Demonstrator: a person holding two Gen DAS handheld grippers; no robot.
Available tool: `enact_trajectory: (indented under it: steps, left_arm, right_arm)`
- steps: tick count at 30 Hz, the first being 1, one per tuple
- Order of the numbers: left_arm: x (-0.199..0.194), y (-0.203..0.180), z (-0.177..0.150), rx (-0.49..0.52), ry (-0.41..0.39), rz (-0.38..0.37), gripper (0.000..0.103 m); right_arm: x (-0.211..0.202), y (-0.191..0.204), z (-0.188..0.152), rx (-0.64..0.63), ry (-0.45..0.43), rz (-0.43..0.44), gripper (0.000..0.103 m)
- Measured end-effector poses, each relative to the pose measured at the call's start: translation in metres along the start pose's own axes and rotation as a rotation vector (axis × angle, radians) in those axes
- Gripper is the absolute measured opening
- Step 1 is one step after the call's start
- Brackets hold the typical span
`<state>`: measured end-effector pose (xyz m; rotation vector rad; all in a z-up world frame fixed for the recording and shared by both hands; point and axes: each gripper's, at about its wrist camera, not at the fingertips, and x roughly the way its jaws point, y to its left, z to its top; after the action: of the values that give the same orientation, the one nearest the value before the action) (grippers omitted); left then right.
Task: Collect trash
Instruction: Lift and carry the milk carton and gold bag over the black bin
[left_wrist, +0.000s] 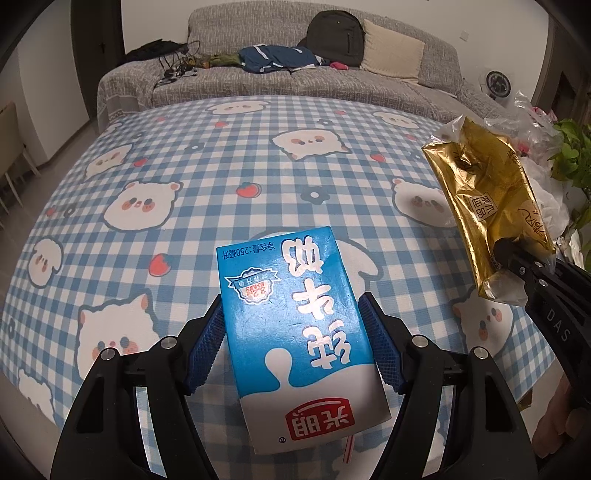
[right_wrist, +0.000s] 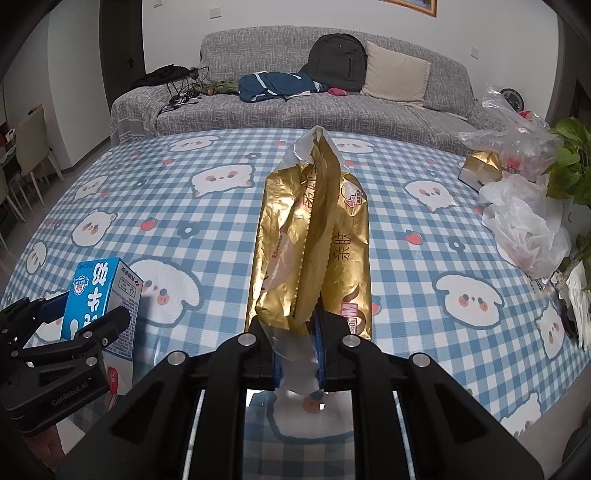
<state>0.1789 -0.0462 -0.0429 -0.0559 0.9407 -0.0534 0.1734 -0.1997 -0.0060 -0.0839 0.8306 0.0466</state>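
Observation:
A blue and white milk carton sits between the blue pads of my left gripper, which is shut on its two sides above the checked tablecloth. The same carton and left gripper show at the lower left of the right wrist view. My right gripper is shut on the clear end of a crumpled gold wrapper, which stands up in front of it. In the left wrist view that gold wrapper hangs at the right, pinched by the right gripper.
At the table's right edge lie crumpled clear and white plastic bags, a second gold packet and a green plant. Behind the table stands a grey sofa with a backpack, clothes and a cushion. Chairs stand at the left.

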Motion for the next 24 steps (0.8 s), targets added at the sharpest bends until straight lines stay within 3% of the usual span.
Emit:
enact_trajectory:
  steps: [24]
  left_arm:
    - [-0.04,0.014,-0.049,-0.012,-0.01,-0.02,0.07]
  right_arm:
    - [-0.042,0.026,-0.042,-0.024,-0.016,0.025,0.012]
